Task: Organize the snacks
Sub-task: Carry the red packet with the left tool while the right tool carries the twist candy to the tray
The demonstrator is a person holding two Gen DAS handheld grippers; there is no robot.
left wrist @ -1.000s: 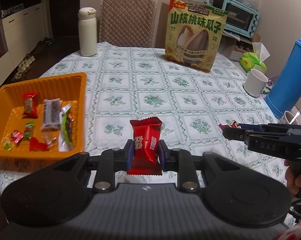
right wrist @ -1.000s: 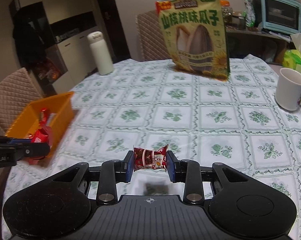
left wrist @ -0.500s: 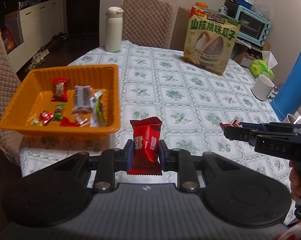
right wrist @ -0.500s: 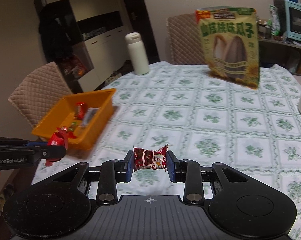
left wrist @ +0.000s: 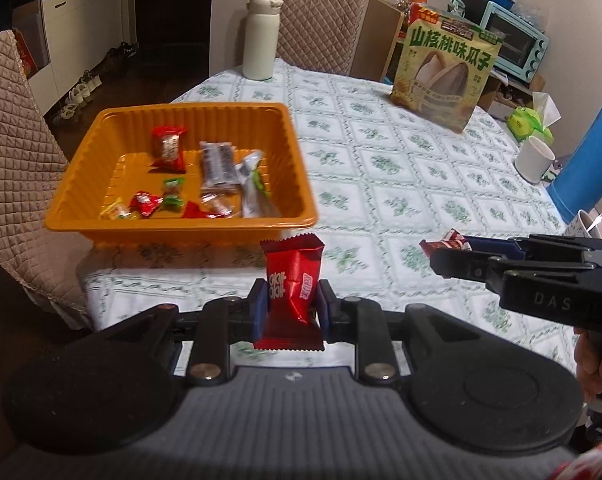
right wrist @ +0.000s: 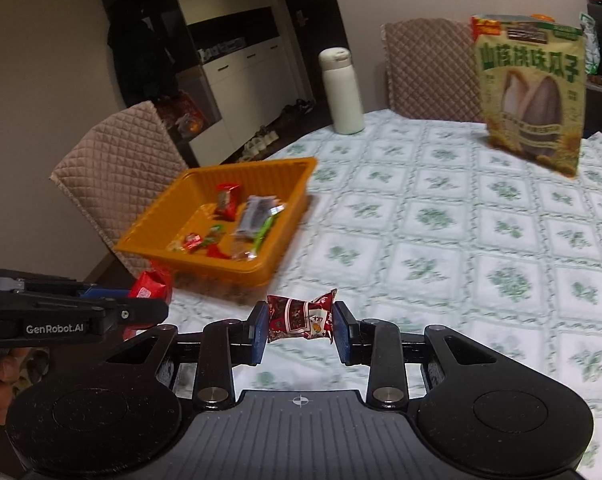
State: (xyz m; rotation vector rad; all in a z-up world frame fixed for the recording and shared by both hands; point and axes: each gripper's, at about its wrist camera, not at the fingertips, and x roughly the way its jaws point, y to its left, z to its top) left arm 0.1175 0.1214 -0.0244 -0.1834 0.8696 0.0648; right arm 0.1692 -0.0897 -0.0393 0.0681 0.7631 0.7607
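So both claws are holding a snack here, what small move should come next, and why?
Probably carry the left claw forward over the orange tray before opening. It grips a red snack packet short of the tray's near rim, above the tablecloth; the right claw holds a dark red candy farther off.

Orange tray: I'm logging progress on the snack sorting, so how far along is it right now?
Mostly done, it seems. The orange tray already holds several wrapped snacks. In hand: the left gripper is clamped on a red packet, and the right gripper on a dark red candy; both hang short of the tray. Left: dropping those two in. No other loose small snacks show on the tablecloth.
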